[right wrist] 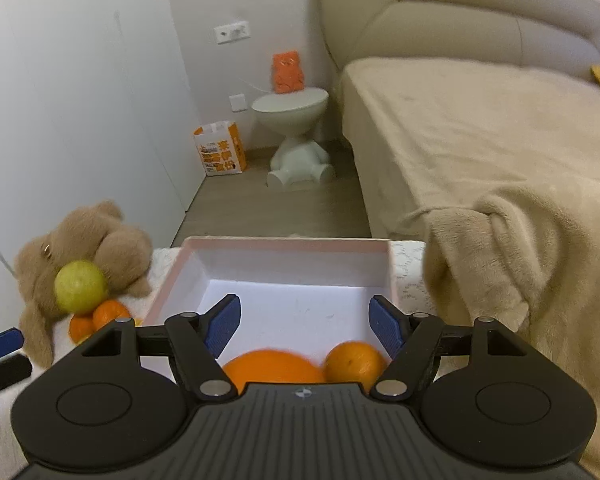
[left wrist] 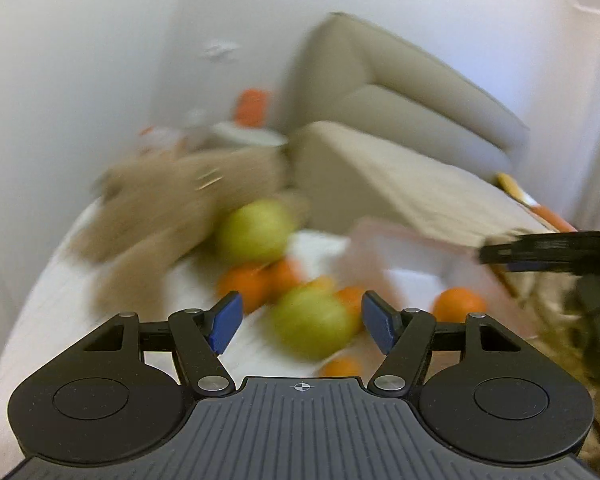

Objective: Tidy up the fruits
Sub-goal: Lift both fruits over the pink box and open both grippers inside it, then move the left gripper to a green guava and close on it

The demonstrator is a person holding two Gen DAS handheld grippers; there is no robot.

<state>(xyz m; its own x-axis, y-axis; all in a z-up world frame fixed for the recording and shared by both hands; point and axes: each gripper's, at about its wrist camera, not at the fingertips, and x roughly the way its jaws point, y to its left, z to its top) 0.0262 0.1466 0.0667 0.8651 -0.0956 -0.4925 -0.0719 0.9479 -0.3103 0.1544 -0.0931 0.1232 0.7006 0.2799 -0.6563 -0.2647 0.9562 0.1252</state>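
Fruit here is round, firm and apt to roll: the left tongs [left wrist: 302, 322], spread wide and empty, should pinch the green apple [left wrist: 312, 322] across its middle, while the right tongs [right wrist: 304, 326] gape empty over the box [right wrist: 284, 244].

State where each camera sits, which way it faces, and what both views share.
Left wrist: on the left gripper, open, facing a green apple among oranges; the right gripper's edge shows at right.
Right wrist: on the right gripper, open, looking down into the white box holding two oranges.
Shared: the plush bear, the far apple, the bed.
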